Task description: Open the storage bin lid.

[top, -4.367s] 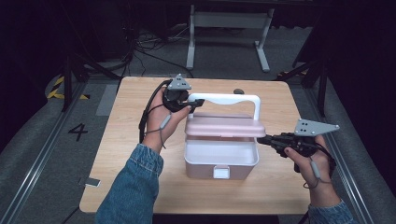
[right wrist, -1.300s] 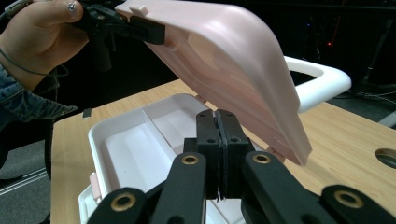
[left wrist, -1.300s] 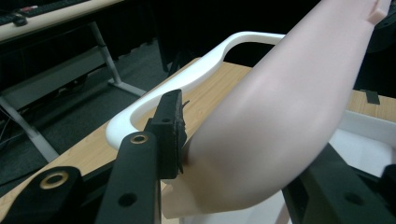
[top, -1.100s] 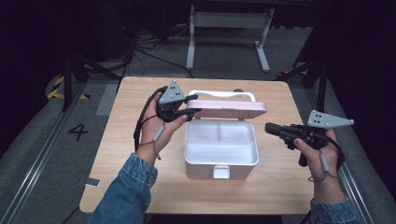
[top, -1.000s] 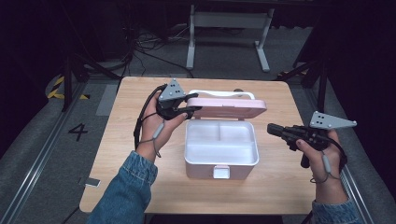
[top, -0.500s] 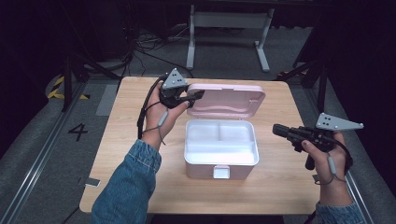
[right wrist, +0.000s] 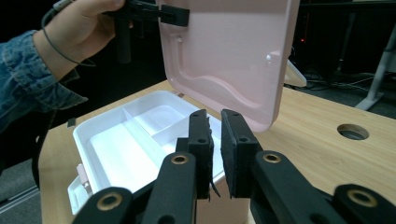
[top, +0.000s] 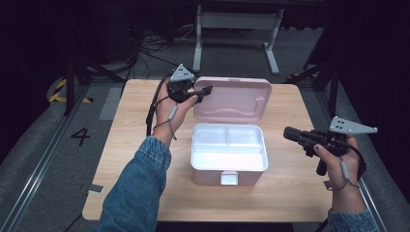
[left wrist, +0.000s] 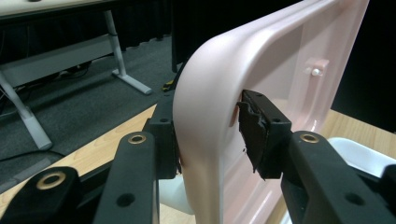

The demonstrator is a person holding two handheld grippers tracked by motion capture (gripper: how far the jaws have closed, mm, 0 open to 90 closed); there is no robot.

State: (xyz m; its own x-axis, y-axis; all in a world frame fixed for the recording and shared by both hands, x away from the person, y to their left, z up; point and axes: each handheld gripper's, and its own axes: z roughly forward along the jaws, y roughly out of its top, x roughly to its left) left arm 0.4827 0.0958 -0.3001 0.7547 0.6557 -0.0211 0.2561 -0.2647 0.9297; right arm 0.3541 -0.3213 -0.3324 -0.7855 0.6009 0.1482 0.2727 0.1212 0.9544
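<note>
The box lid (top: pixel 232 99) is pale pink on both faces. The box tray (top: pixel 228 151) is white, dividers included. The table (top: pixel 125 145) is light wood grain. Both grippers, left (top: pixel 205 90) and right (top: pixel 289 134), are black with brass-coloured rivets and grey top plates. The sleeve (top: pixel 140 193) is blue denim. The floor at 9 o'clock carries yellow-black stripes (top: pixel 60 92).

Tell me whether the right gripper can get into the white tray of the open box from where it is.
Probably yes. The lid stands raised, with the left gripper at its edge, so the tray lies open from above. The right gripper hovers beside the box with nothing between its jaws and no obstacle between.
</note>
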